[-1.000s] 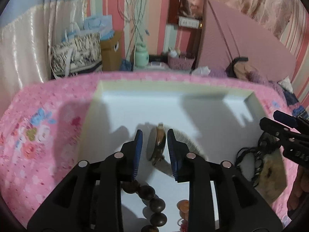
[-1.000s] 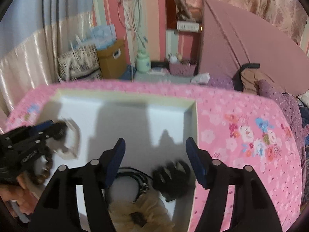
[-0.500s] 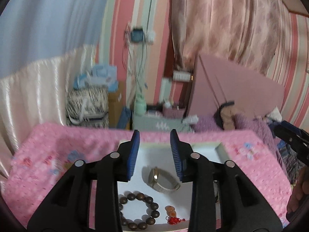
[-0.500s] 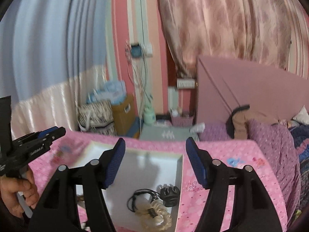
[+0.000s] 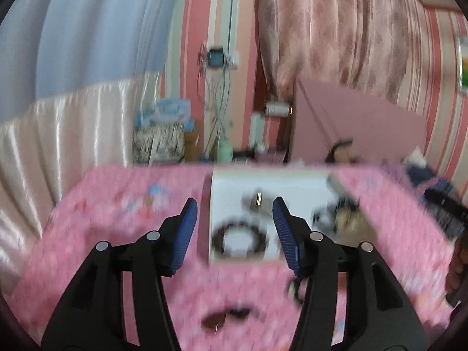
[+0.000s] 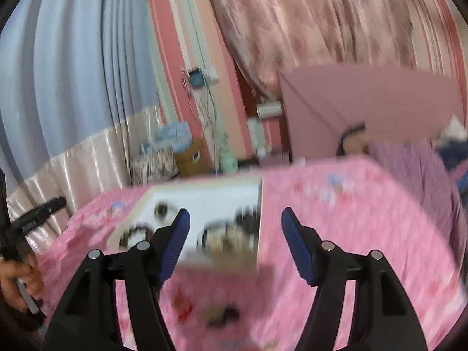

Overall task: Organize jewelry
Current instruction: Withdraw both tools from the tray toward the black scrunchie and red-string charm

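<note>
A white tray lies on the pink floral bedspread. In it are a dark bead bracelet, a bangle and a dark tangle with a beige piece. My left gripper is open and empty, well above and short of the tray. My right gripper is open and empty, raised over the tray's right edge; the beige scrunchie shows blurred there. Small dark items lie on the bedspread near me.
A pink headboard, curtains and striped wall stand behind the bed. Bags and a box sit on the floor at the back left. The other gripper shows at the right edge in the left wrist view.
Both grippers have pulled up and back from the tray. The left gripper has let go of the bangle and opened wider. Both views are motion-blurred now.
</note>
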`<state>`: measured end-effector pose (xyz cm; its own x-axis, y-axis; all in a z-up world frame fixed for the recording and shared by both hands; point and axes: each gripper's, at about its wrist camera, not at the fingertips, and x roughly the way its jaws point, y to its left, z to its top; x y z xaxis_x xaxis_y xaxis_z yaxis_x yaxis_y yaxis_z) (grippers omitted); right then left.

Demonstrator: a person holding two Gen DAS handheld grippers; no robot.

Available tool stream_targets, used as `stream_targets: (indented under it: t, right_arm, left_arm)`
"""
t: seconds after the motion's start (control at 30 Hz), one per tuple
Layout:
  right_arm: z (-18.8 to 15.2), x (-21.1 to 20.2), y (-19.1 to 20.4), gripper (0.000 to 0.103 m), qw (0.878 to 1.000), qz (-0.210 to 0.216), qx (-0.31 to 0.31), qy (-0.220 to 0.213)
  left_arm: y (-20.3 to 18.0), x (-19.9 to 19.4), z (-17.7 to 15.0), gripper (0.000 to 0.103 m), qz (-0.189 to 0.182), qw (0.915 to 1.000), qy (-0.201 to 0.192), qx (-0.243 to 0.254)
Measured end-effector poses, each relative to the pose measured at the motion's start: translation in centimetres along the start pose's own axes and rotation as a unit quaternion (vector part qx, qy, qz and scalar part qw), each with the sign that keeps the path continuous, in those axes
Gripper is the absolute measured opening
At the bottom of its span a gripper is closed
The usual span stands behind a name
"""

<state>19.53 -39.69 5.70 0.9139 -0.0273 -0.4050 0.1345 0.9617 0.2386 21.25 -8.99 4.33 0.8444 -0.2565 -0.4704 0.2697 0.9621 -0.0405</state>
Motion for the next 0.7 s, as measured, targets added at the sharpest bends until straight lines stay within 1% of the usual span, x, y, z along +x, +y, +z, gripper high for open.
stream_targets:
  t: [0.07,0.13,0.2,0.23,0.27,0.3,0.33,0.4,0.53,0.7]
  right_arm:
    - [-3.2,0.0,0.4,0.065,1.0,-0.004,-0.005,0.025]
    - [-5.2,0.1,0.8,0.065,0.999,0.004,0.0,0.044]
    - [-7.0,0.0,1.4,0.065,0.998,0.01,0.005,0.061]
    - [-7.6,-0.1,1.8,0.065,0.998,0.009,-0.001,0.066]
    - [-8.4,-0.2,2.4,0.065,0.997,0.005,-0.012,0.071]
    - [-9.1,-0.5,2.8,0.065,0.997,0.004,-0.019,0.074]
    - [-9.5,-0.6,3.0,0.065,0.997,0.005,-0.025,0.077]
    - [-10.6,-0.9,3.5,0.065,0.996,0.0,-0.034,0.083]
    - [-11.6,-1.9,3.9,0.064,0.996,0.005,-0.031,0.085]
    - [-12.4,-4.7,4.6,0.064,0.997,0.002,-0.036,0.07]
  left_arm:
    - [0.0,0.3,-2.8,0.054,-0.003,0.9995,0.032,-0.003]
    - [-0.2,0.4,-4.9,0.053,-0.016,0.9985,0.052,-0.012]
    - [-0.4,-0.3,-6.5,0.053,-0.014,0.9985,0.051,-0.013]
    - [-0.5,-1.0,-7.2,0.054,-0.022,0.9985,0.048,-0.013]
    - [-0.5,-1.3,-7.7,0.054,-0.022,0.9987,0.046,-0.011]
    - [-0.5,-1.7,-8.2,0.057,-0.016,0.9989,0.044,-0.008]
    - [-0.6,-1.8,-8.5,0.058,-0.013,0.9988,0.046,-0.009]
    - [-0.6,-2.1,-9.6,0.058,-0.012,0.9985,0.052,-0.009]
    - [-0.7,-2.9,-10.7,0.058,-0.008,0.9982,0.059,-0.008]
    - [-1.4,-5.8,-11.9,0.059,-0.006,0.9991,0.043,0.002]
